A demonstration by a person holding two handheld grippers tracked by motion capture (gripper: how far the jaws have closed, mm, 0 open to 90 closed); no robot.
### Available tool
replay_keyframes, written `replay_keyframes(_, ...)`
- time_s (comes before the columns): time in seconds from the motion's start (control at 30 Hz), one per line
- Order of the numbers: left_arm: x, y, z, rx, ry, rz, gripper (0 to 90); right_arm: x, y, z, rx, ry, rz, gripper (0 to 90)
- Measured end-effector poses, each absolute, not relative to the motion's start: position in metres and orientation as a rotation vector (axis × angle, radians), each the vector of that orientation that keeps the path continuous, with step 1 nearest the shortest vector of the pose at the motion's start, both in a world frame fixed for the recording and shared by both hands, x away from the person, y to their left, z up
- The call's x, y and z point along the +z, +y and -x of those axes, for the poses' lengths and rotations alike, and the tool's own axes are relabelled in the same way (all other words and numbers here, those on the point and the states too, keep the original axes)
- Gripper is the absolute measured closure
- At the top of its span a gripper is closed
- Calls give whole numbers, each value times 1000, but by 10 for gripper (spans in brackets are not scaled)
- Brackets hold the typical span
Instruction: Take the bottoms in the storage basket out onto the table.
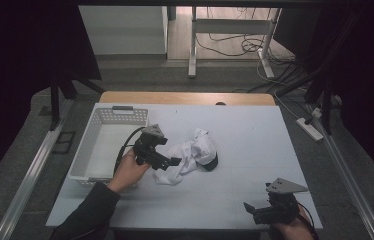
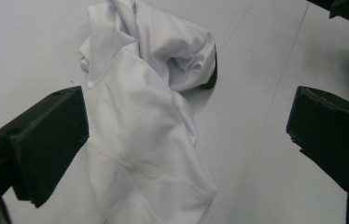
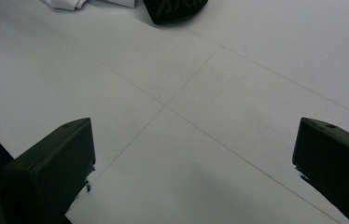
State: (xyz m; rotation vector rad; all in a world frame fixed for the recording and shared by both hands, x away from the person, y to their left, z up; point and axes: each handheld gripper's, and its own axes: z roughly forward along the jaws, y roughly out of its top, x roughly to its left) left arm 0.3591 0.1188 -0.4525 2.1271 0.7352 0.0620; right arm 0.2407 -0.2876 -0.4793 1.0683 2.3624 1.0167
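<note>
Left gripper (image 1: 171, 162): jaws spread wide, holding nothing; in the left gripper view it (image 2: 182, 140) hangs just above the near end of the white garment (image 2: 149, 121), one jaw at the cloth's edge, the other over bare table.

Right gripper (image 1: 247, 207): jaws also wide apart and unloaded, parked near the front right corner of the table (image 1: 255, 130), well apart from the cloth (its own view looks across bare surface (image 3: 186, 116) toward the garment's far edge (image 3: 65, 3)).

White garment (image 1: 191, 152): crumpled in a heap near the table's middle, just right of the white basket (image 1: 100, 150), with a dark patch (image 1: 212, 162) at its right side.

Step in hand: judged to be the left gripper's pick of the cloth, likely for the basket.

How to do it well: the person should lower the jaws so both straddle a thick fold, not the single hemmed layer, then close fully before lifting.

Risk: a thin pinch could slip, or the trailing cloth could drag over the basket rim.
</note>
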Motion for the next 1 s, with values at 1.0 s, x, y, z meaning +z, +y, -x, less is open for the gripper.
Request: replay_keyframes(1.0, -452, 141, -337, 40, 736, -2091, 5, -479, -288, -240, 1028, 2358, -1064, 0)
